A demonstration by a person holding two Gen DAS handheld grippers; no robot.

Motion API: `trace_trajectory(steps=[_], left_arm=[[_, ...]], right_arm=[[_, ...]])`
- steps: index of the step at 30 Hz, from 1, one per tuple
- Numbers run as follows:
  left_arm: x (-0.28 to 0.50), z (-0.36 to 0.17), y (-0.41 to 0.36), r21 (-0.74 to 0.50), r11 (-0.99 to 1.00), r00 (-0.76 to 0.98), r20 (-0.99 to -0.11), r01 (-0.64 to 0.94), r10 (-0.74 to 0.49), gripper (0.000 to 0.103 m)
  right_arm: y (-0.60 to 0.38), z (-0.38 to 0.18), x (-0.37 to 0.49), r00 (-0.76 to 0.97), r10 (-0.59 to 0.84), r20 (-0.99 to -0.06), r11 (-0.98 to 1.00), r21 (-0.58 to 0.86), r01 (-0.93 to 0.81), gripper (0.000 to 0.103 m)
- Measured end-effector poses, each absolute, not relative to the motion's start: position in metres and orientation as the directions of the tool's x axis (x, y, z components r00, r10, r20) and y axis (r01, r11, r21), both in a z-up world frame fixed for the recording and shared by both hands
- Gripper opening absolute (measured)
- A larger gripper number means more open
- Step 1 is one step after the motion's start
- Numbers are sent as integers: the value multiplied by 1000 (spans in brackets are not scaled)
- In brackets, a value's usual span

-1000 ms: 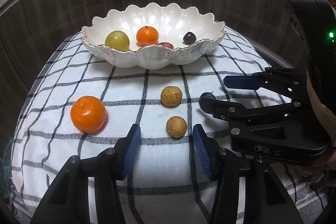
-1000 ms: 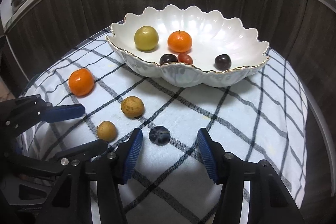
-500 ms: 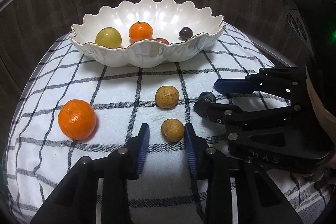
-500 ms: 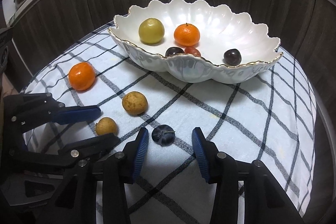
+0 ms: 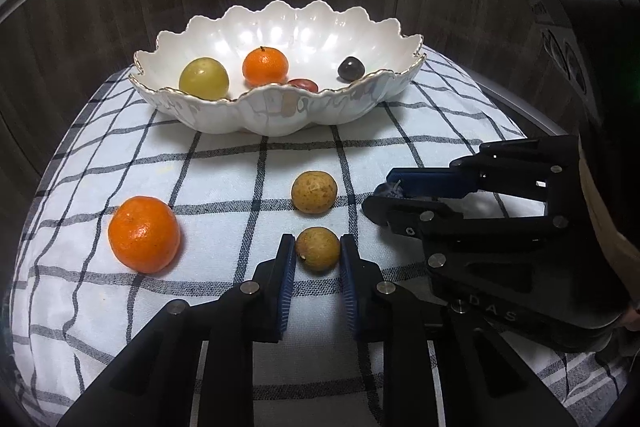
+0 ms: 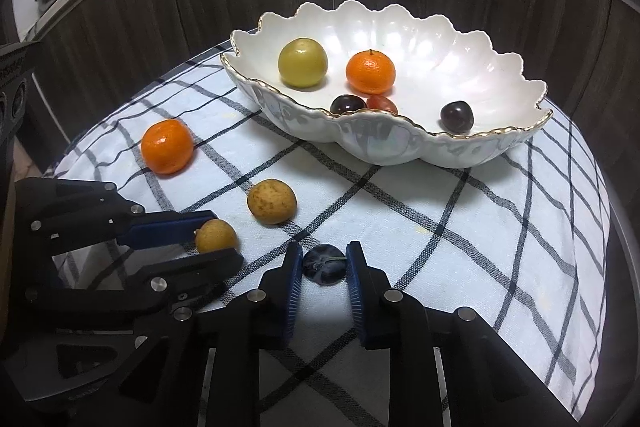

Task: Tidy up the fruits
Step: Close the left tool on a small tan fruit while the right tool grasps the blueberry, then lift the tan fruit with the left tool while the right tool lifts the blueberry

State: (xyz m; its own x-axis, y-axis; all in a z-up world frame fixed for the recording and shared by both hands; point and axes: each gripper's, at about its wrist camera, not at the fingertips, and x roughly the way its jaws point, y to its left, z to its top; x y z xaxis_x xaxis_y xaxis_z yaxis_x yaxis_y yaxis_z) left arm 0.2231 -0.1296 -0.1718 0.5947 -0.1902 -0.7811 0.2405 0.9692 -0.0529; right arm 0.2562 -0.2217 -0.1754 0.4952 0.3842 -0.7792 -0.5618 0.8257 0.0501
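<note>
- Left gripper (image 5: 318, 254): jaws had just been closing and were clamped on the nearer brown fruit (image 5: 318, 249), which rested on the checked cloth (image 5: 224, 171).
- Right gripper (image 6: 324, 265): jaws had just been closing and were clamped on a small dark fruit (image 6: 324, 264), also resting on the cloth.
- Second brown fruit (image 5: 314, 193): lay loose just beyond the gripped one.
- Loose mandarin (image 5: 144, 234): lay on the cloth, to the left of both brown fruits.
- Scalloped white bowl (image 5: 280, 111): stood at the far side of the cloth, holding a yellow-green fruit (image 5: 204, 77), a mandarin (image 5: 265, 66), a red fruit (image 5: 303, 85) and dark fruits (image 6: 457, 116).
</note>
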Motion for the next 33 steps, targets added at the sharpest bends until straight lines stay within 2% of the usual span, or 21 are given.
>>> trace_trajectory(steps=[33], left_arm=[[208, -144, -120, -50, 974, 638, -748, 220, -182, 23]], right_arm=[[-237, -166, 225, 561, 322, -762, 909, 84, -408, 24]])
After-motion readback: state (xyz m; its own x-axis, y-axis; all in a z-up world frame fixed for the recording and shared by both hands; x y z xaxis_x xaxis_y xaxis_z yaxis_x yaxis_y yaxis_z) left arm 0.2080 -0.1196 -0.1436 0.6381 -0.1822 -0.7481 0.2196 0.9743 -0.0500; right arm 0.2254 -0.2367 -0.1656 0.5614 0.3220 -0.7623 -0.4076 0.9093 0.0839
